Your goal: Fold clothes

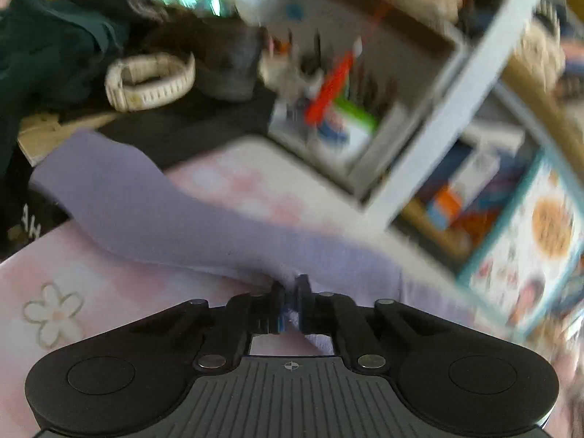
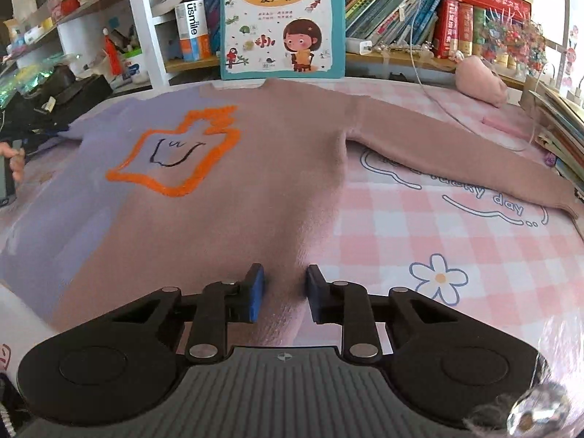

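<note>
Sweater [image 2: 255, 182] lies flat on checked bench [image 2: 438, 226], right sleeve outstretched. Left tool [image 1: 290, 288] pinches lilac sleeve [image 1: 153, 211]; right tool [image 2: 284, 284] wide over near hem. Likely sleeve fold; next: carry sleeve across body.

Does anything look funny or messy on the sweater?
A little. A white cable lies across the sweater's right sleeve, so it could snag in a fold. The left gripper is shut on the purple sleeve. The right gripper is open over the hem. No tears or spills show.
</note>
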Tool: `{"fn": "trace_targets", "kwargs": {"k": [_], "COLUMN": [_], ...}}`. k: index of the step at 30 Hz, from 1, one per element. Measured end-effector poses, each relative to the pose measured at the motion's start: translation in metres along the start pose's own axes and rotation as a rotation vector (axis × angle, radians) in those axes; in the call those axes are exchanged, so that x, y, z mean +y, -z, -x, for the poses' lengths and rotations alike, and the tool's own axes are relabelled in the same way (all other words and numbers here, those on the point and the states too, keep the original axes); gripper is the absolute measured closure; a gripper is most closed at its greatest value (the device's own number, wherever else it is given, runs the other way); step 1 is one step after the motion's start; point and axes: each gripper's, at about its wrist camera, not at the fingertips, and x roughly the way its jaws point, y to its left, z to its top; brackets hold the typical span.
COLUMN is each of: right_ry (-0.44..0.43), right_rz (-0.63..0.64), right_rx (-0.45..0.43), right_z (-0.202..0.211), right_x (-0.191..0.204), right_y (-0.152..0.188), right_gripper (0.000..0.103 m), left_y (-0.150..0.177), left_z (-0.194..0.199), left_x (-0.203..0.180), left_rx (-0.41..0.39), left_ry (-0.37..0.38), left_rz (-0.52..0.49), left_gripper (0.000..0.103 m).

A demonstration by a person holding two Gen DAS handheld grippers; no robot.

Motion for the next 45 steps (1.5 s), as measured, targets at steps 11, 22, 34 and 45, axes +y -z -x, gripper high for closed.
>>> {"fn": "trace_targets", "kwargs": {"k": [11,22,34,45], "right_ry": [-0.03,0.019,-0.015,0.045], "right_rz": [-0.001,-0.053,-0.066,-0.042], "right_rx": [-0.001,-0.022,-0.038,-0.053], "right_z": [0.0,0.012,0.011,0.012], "right_x": [-0.001,-0.023,-0.024,-0.014], "right_y": [0.0,0.008,0.01,0.013], "right_gripper": [0.089,0.093,0.093,0.085], "left_y": [0.078,0.121,0.119,0.119], "left_z": [0.083,0.099,0.105,0.111], "left_x": [-0.038,-0.069,-0.065,-0.064], "left_rx": [0.182,0.217,0.222,0.217], "left_ry": [0.184,0.229,0.204,0.202], "left_rz": [-0.283,-0.399,-0.387,-0.412], "left_gripper": [0.059,0.095,0.095,0.091]}}
